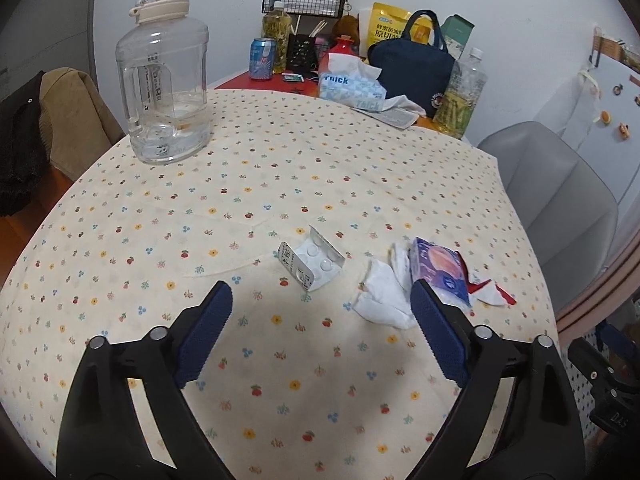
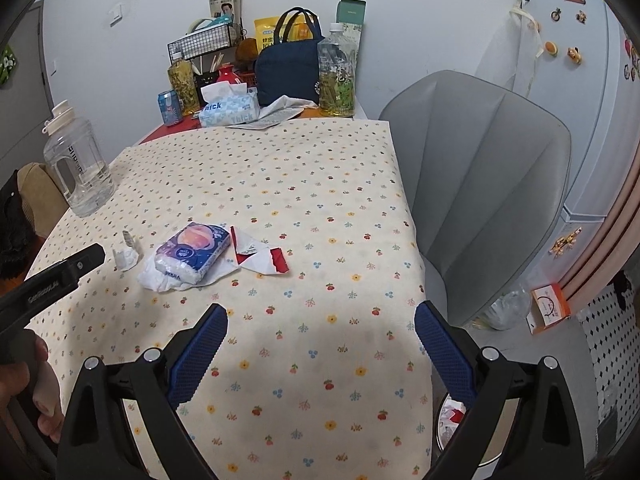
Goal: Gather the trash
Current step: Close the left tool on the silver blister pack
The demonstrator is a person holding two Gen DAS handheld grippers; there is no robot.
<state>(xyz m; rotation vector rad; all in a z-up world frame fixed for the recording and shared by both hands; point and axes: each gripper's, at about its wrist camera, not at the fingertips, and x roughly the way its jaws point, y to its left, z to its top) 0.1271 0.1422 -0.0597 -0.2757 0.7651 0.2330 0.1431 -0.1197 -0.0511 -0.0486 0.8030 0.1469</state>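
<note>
A floral tablecloth (image 1: 280, 168) covers the table; a grey chair (image 2: 480, 184) stands at 3 o'clock. The trash — blister pack (image 1: 312, 264), tissue (image 1: 380, 300), wrapper (image 2: 196, 252) — lies mid-table. Left gripper (image 1: 322, 300) and right gripper (image 2: 320, 320) gape, empty. Only the right view shows a bin (image 2: 452, 420) — 5 o'clock.

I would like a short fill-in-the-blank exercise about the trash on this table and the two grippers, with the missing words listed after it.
1. The left gripper and the right gripper both have their jaws ____, with nothing between the pads.
2. The blister pack lies to the ____ of the crumpled tissue in the left wrist view.
3. The purple tissue packet rests partly on top of the crumpled ____.
4. The torn wrapper beside the packet is white and ____.

Missing words: open; left; tissue; red
</note>
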